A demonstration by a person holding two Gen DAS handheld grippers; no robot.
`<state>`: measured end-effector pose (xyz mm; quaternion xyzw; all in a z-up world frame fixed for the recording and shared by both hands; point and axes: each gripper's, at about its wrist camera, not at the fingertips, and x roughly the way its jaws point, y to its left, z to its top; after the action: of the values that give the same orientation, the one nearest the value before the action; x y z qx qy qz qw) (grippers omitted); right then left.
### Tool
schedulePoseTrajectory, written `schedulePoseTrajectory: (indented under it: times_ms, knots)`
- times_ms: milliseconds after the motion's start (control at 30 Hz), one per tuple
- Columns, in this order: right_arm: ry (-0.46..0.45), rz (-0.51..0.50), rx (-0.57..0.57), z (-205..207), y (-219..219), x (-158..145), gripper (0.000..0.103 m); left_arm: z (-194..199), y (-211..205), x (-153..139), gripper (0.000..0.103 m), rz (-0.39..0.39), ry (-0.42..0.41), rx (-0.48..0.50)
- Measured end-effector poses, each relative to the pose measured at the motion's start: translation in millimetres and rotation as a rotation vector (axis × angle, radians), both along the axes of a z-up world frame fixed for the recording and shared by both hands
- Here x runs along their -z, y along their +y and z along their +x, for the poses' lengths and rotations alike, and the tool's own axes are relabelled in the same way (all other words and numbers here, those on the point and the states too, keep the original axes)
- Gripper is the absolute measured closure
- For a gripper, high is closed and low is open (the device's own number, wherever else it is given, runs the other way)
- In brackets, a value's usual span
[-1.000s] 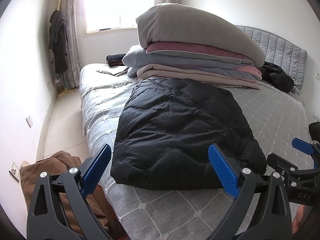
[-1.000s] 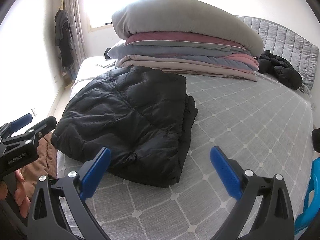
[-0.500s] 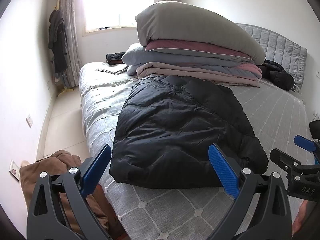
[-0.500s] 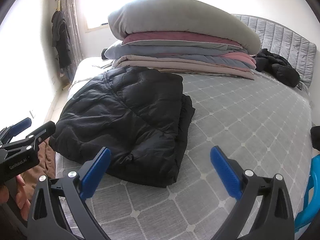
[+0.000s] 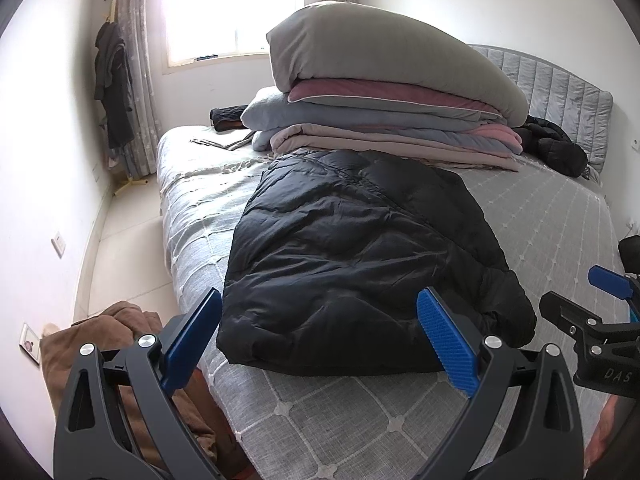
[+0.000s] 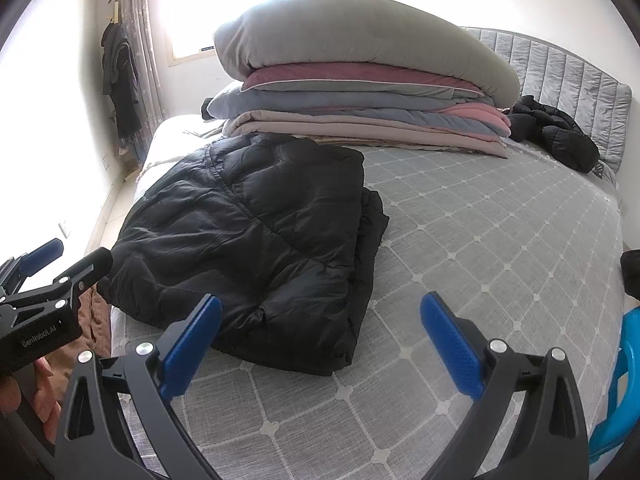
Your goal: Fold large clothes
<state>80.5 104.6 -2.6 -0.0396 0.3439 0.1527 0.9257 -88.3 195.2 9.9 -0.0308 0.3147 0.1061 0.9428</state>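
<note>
On the bed [image 5: 560,216] ahead of me lies the black jacket [image 5: 360,264], already folded into a rough rectangle, its far end near the stack of quilts [image 5: 384,112]. My left gripper [image 5: 320,336] hovers before the jacket's near edge with fingers apart and nothing between them. My right gripper [image 6: 320,340] hangs over the bedspread just right of the jacket's near corner, also spread wide and empty.

I judge the step in hand is another fold, or a tidy-up of this bundle. To do it well I should lower both grippers to the near edge, one at each corner, and pinch through all the puffy layers, not just the top shell. The filling is slippery and springy, so I should lift evenly, carry the edge toward the quilts, and press it flat before letting go.
</note>
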Motion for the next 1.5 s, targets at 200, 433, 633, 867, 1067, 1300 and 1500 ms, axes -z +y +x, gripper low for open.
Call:
schedulePoseTrajectory:
  times_ms: [200, 433, 633, 867, 1067, 1300, 1500]
  knots:
    - [0.005, -0.001, -0.001, 0, 0, 1, 0.007, 0, -1, 0, 0.009, 0.001, 0.000, 0.001]
    - [0.006, -0.002, -0.002, 0, -1, 0, 0.007, 0, -2, 1, 0.009, 0.005, 0.001, 0.006]
    - [0.006, -0.002, -0.002, 0, 0, 1, 0.007, -1, -3, 1, 0.009, 0.005, 0.001, 0.006]
    - [0.008, -0.003, -0.003, 1, 0, 1, 0.007, -1, -3, 1, 0.009, 0.003, 0.002, 0.006]
    - [0.009, -0.002, -0.004, 1, -1, 1, 0.007, 3, -3, 2, 0.009, -0.007, 0.016, 0.014]
    - [0.009, -0.003, -0.004, 1, -1, 1, 0.007, 8, -6, 6, 0.008, 0.042, 0.052, 0.010]
    - [0.010, -0.002, -0.005, 1, -1, 1, 0.007, 5, -11, 2, 0.008, 0.050, 0.032, 0.023]
